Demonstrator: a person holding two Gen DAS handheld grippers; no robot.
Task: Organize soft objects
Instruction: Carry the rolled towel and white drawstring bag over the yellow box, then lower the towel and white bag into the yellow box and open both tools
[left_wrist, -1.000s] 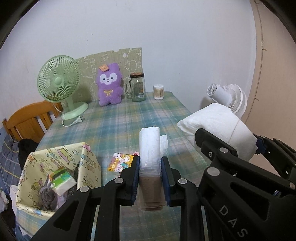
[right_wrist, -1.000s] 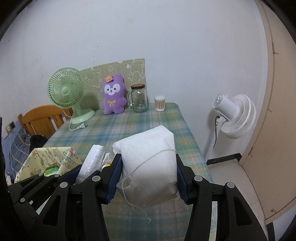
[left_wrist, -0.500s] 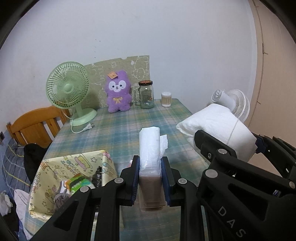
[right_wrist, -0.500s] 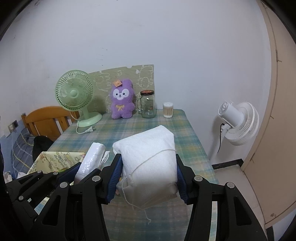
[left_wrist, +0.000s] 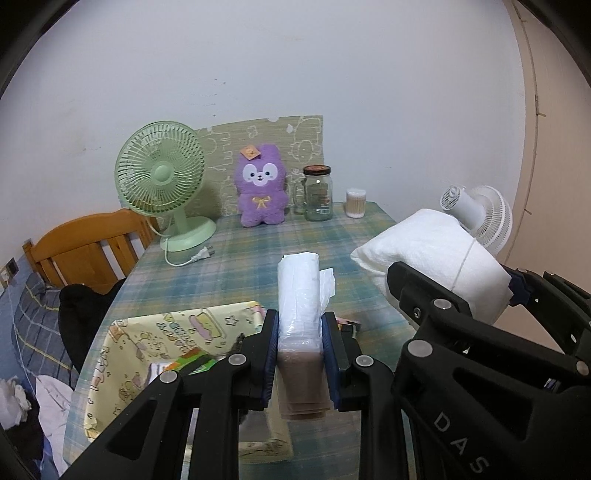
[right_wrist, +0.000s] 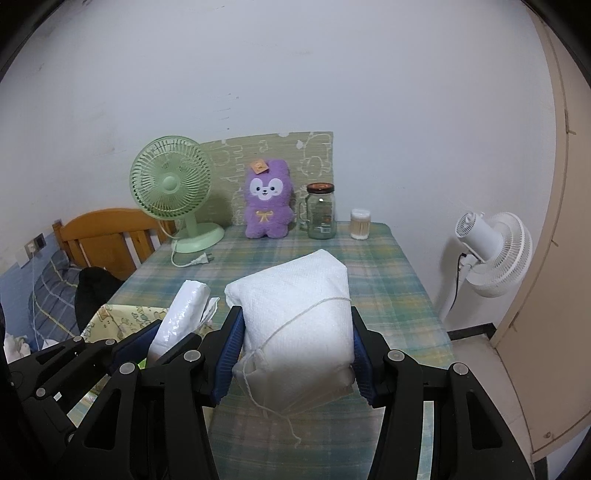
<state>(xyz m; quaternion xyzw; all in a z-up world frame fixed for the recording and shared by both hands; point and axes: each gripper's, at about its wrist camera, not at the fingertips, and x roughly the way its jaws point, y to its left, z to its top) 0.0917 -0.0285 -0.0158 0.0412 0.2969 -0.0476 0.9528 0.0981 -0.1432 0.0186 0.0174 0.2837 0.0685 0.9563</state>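
My left gripper (left_wrist: 299, 350) is shut on a slim plastic-wrapped packet (left_wrist: 298, 295), white at the top and brown lower down, held above the near end of the checked table. My right gripper (right_wrist: 295, 354) is shut on a white padded pouch (right_wrist: 295, 306) with a loose string around it; that pouch (left_wrist: 432, 254) also shows at the right of the left wrist view. Below and left of the packet lies a yellow cartoon-print fabric basket (left_wrist: 122, 354) with a green tissue pack and other items inside. A purple plush toy (left_wrist: 261, 188) sits at the far end.
At the table's far end stand a green desk fan (left_wrist: 162, 184) with its loose plug, a glass jar (left_wrist: 317, 194) and a cotton-swab tub (left_wrist: 355, 204). A wooden chair (left_wrist: 85, 251) is on the left; a white floor fan (right_wrist: 491, 251) stands right of the table.
Both grippers have drawn back from the far wall and risen slightly with their loads; the fan, plush and jar look smaller and more of the basket has slid under the left gripper.
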